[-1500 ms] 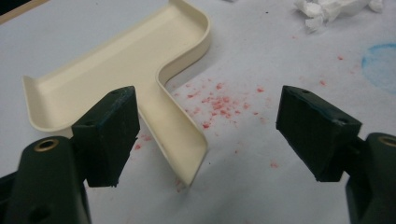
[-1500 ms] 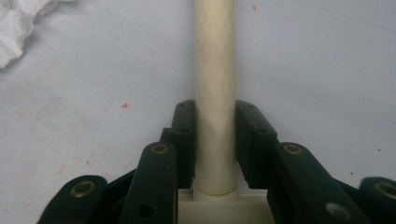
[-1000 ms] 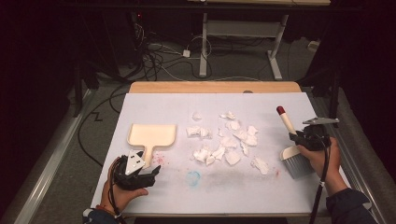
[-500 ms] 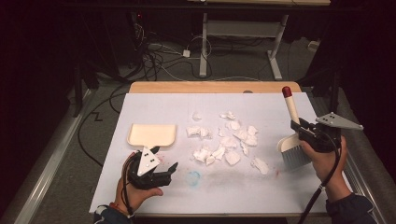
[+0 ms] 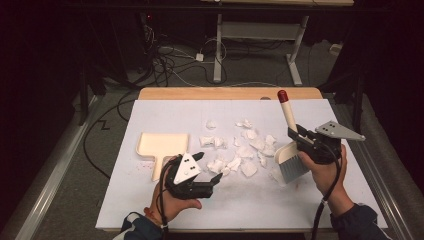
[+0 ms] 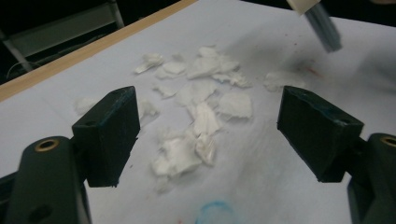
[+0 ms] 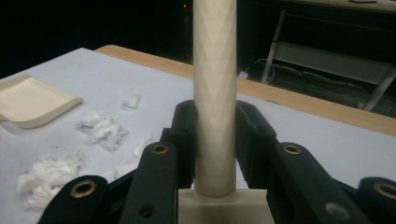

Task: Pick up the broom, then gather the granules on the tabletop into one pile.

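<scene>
A cream brush with a red-tipped handle [image 5: 286, 114] and grey bristles [image 5: 293, 168] is tilted nearly upright over the right of the white sheet. My right gripper [image 5: 300, 137] is shut on its handle [image 7: 215, 93], the pads pressing both sides. Crumpled white paper scraps [image 5: 240, 150] lie scattered mid-sheet, just left of the bristles. A cream dustpan [image 5: 161, 144] rests flat at the left, handle toward me. My left gripper [image 5: 210, 167] hovers right of that handle, open and holding nothing. In the left gripper view the scraps [image 6: 196, 116] lie beyond the wide-apart jaws and the bristles [image 6: 322, 23] hang at the top right.
The white sheet [image 5: 175, 115] covers a wooden table whose bare far edge [image 5: 200, 93] shows. A faint blue ring [image 6: 215, 213] marks the sheet near my left gripper. Cables and a desk frame [image 5: 260, 35] stand on the floor beyond.
My left gripper moved right and up from beside the dustpan handle toward the scraps. My right gripper carried the brush up and left, closer to the scraps. The dustpan stayed put.
</scene>
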A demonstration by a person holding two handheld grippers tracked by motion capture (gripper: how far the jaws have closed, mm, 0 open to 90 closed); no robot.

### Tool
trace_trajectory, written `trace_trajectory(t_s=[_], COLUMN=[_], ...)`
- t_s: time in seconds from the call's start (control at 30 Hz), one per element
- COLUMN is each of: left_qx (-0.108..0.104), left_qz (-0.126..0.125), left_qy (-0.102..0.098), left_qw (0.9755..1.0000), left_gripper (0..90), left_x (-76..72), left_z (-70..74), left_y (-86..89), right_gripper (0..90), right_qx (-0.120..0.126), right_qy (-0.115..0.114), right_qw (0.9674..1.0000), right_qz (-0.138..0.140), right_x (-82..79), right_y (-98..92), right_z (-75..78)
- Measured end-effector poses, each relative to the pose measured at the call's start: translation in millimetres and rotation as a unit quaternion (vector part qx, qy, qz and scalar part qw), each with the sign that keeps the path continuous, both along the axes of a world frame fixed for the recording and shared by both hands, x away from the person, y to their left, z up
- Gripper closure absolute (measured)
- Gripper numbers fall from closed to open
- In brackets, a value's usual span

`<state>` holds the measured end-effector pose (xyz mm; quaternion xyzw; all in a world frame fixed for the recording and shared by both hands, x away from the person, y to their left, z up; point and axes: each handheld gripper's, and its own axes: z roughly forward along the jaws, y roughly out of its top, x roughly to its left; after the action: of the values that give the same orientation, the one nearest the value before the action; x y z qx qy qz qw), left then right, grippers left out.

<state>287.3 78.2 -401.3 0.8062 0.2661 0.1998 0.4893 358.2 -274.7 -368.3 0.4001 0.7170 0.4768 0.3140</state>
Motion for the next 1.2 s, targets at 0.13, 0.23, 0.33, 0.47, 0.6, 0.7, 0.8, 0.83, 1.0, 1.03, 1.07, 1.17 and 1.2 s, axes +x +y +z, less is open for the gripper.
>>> trace_trajectory(t_s=[0.13,0.23,0.33,0.47,0.6,0.7,0.8,0.83,1.0,1.03,1.07,1.17,1.2], left_qx=[0.0,0.0,-0.019,-0.044,-0.055,-0.052,-0.058,-0.064,-0.072,-0.073,-0.073,-0.076,-0.074], left_qz=[-0.026,-0.039,-0.051,-0.054,-0.062,-0.068,-0.068,-0.073,-0.092,-0.098,-0.098,-0.101,-0.1], left_qy=[-0.005,-0.014,-0.004,0.008,0.025,0.029,0.04,0.048,0.056,0.056,0.052,0.055,0.053], left_qw=[0.9997,0.9991,0.9985,0.9976,0.9962,0.9959,0.9952,0.9941,0.9915,0.9909,0.9911,0.9904,0.9908], left_gripper=[20.4,20.9,21.1,21.4,26.5,30.4,35.0,36.5,47.0,52.1,57.8,59.5,60.7], left_x=[4.1,5.3,9.9,16.8,23.6,26.9,31.8,33.4,35.1,35.3,34.9,36.6,36.7], left_z=[1.6,2.2,2.9,2.6,-0.7,-4.0,-8.4,-9.7,-14.7,-15.5,-16.2,-17.4,-17.1], left_y=[-25.2,-42.0,-52.9,-61.7,-70.3,-77.3,-79.0,-78.4,-75.3,-74.6,-73.9,-69.8,-68.1], right_gripper=[72.0,72.0,72.0,72.0,72.0,72.0,72.0,72.0,71.9,71.9,71.8,71.8,71.7], right_qx=[0.007,0.011,0.014,0.015,0.022,0.025,0.028,0.027,0.032,0.033,0.032,0.031,0.032], right_qy=[-0.011,-0.021,-0.026,-0.031,-0.041,-0.051,-0.054,-0.056,-0.064,-0.064,-0.065,-0.065,-0.064], right_qw=[0.9999,0.9995,0.999,0.9981,0.9972,0.9961,0.9953,0.995,0.994,0.9939,0.9935,0.9932,0.9929], right_qz=[0.011,0.021,0.033,0.05,0.059,0.068,0.076,0.079,0.083,0.084,0.087,0.092,0.095], right_x=[-2.3,-5.2,-8.8,-14.6,-21.8,-26.3,-30.2,-33.3,-38.6,-39.7,-41.0,-42.2,-42.4], right_y=[15.8,26.6,38.4,52.4,62.5,65.9,69.3,71.5,73.9,74.3,74.3,73.9,73.0], right_z=[-1.9,-3.3,-4.9,-6.4,-6.6,-6.1,-7.4,-8.5,-9.8,-9.7,-10.0,-9.8,-9.4])
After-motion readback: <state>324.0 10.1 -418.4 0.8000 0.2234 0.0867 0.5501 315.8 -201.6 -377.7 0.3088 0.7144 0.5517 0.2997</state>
